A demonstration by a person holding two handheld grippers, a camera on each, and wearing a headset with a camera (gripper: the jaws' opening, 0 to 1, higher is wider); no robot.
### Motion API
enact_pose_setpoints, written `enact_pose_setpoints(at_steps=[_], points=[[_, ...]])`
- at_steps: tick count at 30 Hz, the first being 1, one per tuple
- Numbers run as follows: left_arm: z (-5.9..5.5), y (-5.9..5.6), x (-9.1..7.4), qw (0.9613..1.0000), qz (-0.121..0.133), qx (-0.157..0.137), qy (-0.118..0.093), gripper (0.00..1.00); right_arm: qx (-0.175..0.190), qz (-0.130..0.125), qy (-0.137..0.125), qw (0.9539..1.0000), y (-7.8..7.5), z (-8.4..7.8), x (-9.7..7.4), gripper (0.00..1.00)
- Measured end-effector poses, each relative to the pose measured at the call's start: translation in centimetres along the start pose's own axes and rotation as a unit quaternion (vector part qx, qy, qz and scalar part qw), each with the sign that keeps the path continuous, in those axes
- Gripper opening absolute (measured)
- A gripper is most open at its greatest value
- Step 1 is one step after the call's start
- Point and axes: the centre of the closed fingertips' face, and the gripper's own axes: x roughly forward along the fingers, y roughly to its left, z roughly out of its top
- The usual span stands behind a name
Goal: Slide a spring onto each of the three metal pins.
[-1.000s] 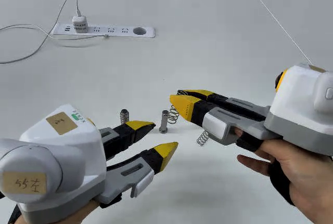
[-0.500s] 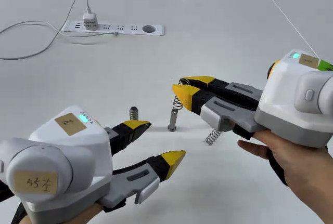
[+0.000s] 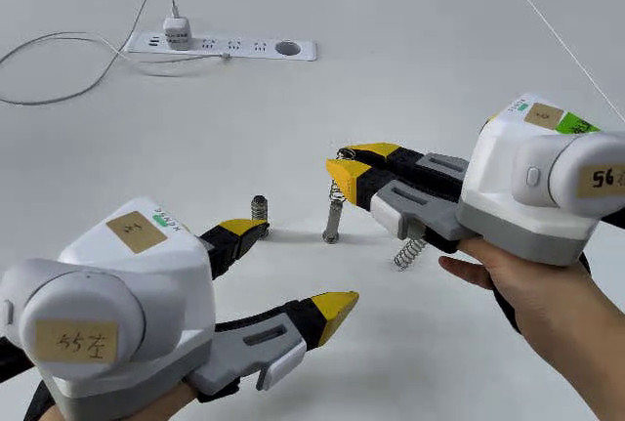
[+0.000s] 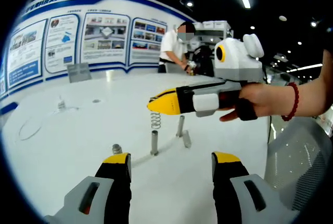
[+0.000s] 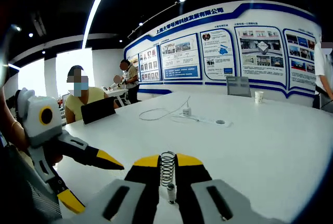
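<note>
The right tool (image 3: 340,161) pinches a spring (image 5: 167,168) just over a standing pin (image 3: 333,221); the left tool (image 3: 298,265) hangs spread wide, holding nothing.

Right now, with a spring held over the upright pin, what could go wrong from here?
1. The spring is pinched near the tips of the right tongs, so it may pop out or tilt.
2. The bare pin beneath it stands free on the table; an off-centre descent could topple it.
3. The open left tongs sit close to the pin already carrying a spring and might knock it.
</note>
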Motion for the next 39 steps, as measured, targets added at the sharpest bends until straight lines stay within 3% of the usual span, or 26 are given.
enact_pose_setpoints(at_steps=[9, 17, 23, 29, 39], points=[[-0.5, 0.8, -0.3, 0.9998, 0.019, -0.006, 0.007, 0.75, -0.008, -0.007, 0.005, 0.9999, -0.4, -0.5, 0.4, 0.11], [-0.5, 0.6, -0.3, 0.9998, 0.01, -0.018, 0.004, 0.77, -0.011, -0.011, 0.011, 0.9998, -0.5, -1.0, 0.4, 0.11], [-0.1, 0.3, -0.2, 1.0, 0.004, -0.006, -0.004, 0.79, -0.008, -0.01, 0.013, 0.9998, -0.5, -1.5, 0.6, 0.11], [-0.5, 0.7, -0.2, 0.9999, 0.012, -0.005, 0.009, 0.8, -0.005, -0.016, 0.018, 0.9997, -0.5, -2.1, 0.6, 0.11], [-0.4, 1.0, -0.3, 0.9998, 0.021, 0.001, 0.006, 0.78, -0.006, -0.02, 0.028, 0.9994, -0.4, -3.3, 1.0, 0.11]])
